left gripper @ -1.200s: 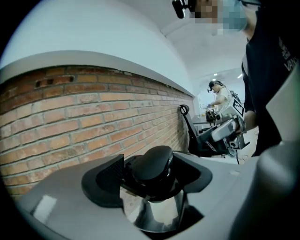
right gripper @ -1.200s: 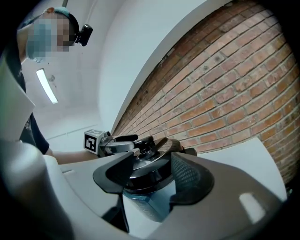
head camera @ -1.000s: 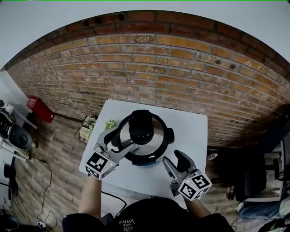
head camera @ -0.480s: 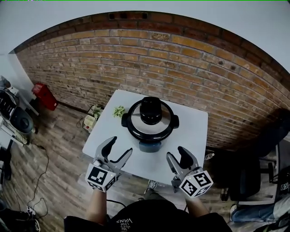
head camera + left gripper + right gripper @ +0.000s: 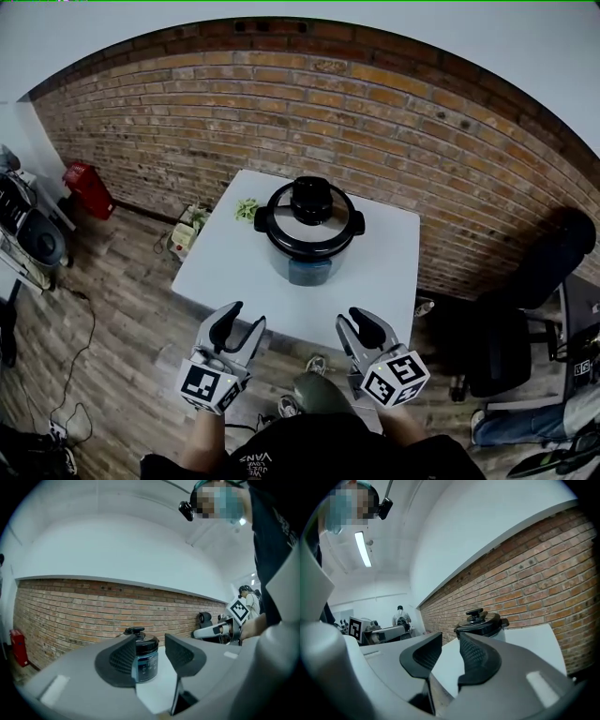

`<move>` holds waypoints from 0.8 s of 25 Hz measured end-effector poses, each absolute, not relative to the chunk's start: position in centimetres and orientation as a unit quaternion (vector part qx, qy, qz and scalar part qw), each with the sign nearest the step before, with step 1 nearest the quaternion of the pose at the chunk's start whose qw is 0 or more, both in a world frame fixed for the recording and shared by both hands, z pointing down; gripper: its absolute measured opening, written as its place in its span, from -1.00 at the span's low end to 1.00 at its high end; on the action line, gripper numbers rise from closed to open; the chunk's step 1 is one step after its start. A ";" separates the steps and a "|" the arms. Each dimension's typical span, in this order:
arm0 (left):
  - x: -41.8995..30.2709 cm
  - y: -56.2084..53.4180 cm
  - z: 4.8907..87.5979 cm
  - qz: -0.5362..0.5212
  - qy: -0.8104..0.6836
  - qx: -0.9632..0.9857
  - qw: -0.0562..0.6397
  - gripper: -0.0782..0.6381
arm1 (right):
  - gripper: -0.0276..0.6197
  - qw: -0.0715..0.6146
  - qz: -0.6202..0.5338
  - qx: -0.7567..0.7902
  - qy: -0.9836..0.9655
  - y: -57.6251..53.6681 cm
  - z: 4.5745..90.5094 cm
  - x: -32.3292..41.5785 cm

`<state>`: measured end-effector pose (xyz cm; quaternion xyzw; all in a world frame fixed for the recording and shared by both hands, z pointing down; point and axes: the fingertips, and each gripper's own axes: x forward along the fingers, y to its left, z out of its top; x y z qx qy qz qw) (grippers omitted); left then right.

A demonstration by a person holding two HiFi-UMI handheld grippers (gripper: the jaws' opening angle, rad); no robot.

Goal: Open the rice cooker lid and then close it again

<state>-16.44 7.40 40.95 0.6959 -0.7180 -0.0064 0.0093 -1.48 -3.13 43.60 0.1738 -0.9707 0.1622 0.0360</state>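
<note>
The rice cooker [image 5: 309, 230] stands on the white table [image 5: 234, 272] with its black-knobbed lid down. Both grippers hang off the table's near edge, well short of the cooker and touching nothing. My left gripper [image 5: 242, 321] and right gripper [image 5: 358, 324] are open, and their jaws have just been closing to a narrower gap with nothing between them. In the left gripper view the cooker [image 5: 144, 660] shows far off between the fingers [image 5: 123, 657]. The right gripper view has the cooker [image 5: 480, 623] beyond the fingers [image 5: 476, 656].
A small green thing [image 5: 246, 208] lies on the table's far left corner. A brick wall [image 5: 375, 122] runs right behind the table. On the wooden floor are a red object [image 5: 89, 187] at left, cables, and a dark office chair [image 5: 511, 347] at right.
Both grippers have drawn back from the cooker, past the table's near edge. Their jaws stand closer together than before. The cooker and its lid look unmoved.
</note>
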 end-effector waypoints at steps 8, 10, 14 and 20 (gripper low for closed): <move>-14.6 10.8 41.9 -0.005 -0.754 0.656 0.021 -0.76 | -0.90 0.045 0.151 0.149 -0.976 -2.0 43.9 -0.2; -13.8 10.6 42.1 0.005 -0.762 0.647 0.021 -0.78 | -0.90 0.053 0.152 0.141 -0.977 -2.2 44.3 0.3; -12.3 9.8 42.7 0.019 -0.778 0.627 0.025 -0.78 | -0.90 0.068 0.149 0.120 -0.979 -2.6 45.2 1.4; -9.0 8.7 43.1 0.021 -0.790 0.612 0.005 -0.78 | -0.90 0.076 0.178 0.094 -0.977 -3.9 46.8 3.4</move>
